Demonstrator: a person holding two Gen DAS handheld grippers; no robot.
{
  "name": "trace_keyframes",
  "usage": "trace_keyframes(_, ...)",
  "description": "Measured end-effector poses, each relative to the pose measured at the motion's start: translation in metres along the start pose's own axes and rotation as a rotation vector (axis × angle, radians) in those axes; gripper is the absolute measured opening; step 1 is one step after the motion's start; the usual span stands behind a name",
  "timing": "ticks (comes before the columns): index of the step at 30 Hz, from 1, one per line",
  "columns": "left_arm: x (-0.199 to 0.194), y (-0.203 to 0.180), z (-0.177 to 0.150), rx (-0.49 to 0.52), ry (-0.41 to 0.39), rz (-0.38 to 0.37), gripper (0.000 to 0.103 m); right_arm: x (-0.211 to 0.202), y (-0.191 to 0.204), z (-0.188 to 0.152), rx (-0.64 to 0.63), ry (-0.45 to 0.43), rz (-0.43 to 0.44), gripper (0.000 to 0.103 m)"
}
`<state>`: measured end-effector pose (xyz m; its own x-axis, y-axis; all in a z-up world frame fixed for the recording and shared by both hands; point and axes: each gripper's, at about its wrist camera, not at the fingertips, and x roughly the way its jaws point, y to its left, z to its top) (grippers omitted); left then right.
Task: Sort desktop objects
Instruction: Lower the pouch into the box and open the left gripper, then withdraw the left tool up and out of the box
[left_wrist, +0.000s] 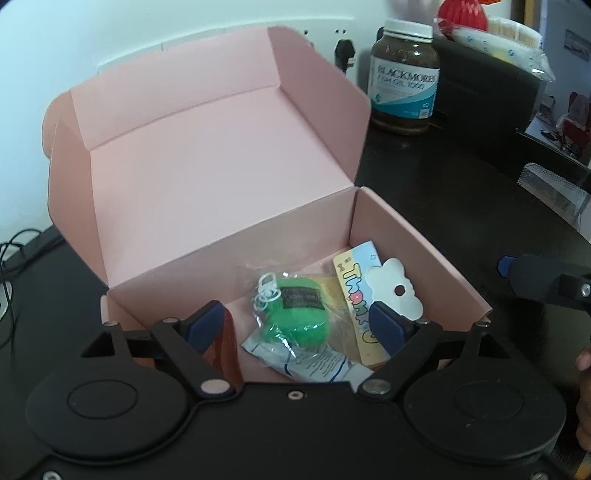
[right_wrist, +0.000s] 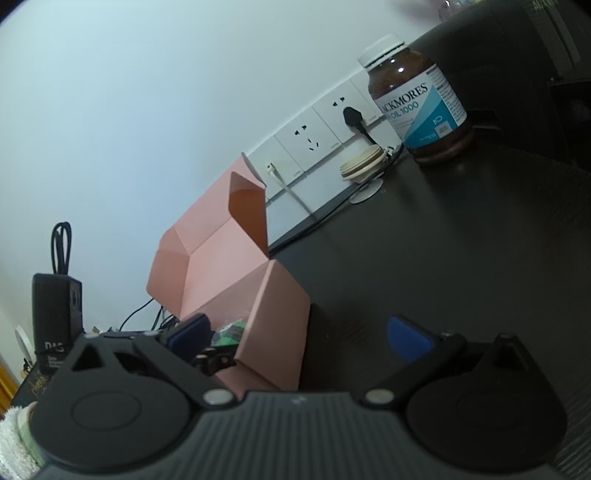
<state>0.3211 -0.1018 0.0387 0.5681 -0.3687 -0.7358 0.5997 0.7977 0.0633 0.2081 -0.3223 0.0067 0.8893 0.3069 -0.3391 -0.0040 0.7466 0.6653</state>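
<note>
Crinkling around green plush (left_wrist: 301, 314): clear wrap (matte pink box (left_wrist: 221, 177)).

The brown supplement bottle (left_wrist: 404, 77) at the far right of the table carries a white and teal label reading "BLACKMORES" with "FISH OIL 1000" beneath it; the right wrist view shows the same label cut to "ACKMORES" and "OIL 1000". The smaller print on that label is too fine to read. Inside the pink box (left_wrist: 221, 177), a yellow and blue card (left_wrist: 356, 295) bears colourful letters starting "Than", the rest partly covered. The green plush (left_wrist: 299, 314) has a dark tag with illegible print. A black device (right_wrist: 55, 317) at far left shows unclear white letters.
</note>
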Motion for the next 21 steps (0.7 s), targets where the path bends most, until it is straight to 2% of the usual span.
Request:
trace_keyframes(8,-0.041,0.003,-0.01,0.036,-0.158,-0.076,0.088,0.001,-0.001,0.001,0.002,0.006,0.0,0.102)
trace_keyframes(11,-0.061,0.009,-0.022,0.034,-0.26,-0.096,0.09,0.0,-0.001,0.001,0.004,0.004,-0.005,0.102)
trace_keyframes(14,-0.08,0.021,-0.039,-0.029,-0.374,-0.166,0.095,0.0,-0.001,0.001,0.003,0.003,-0.008,0.102)
trace_keyframes(18,-0.098,0.032,-0.061,-0.072,-0.473,-0.154,0.1,-0.003,0.001,0.0,-0.009,-0.008,-0.021,0.102)
trace_keyframes(21,-0.107,0.038,-0.079,-0.062,-0.499,-0.128,0.103,-0.005,0.006,-0.001,-0.04,-0.023,-0.034,0.102)
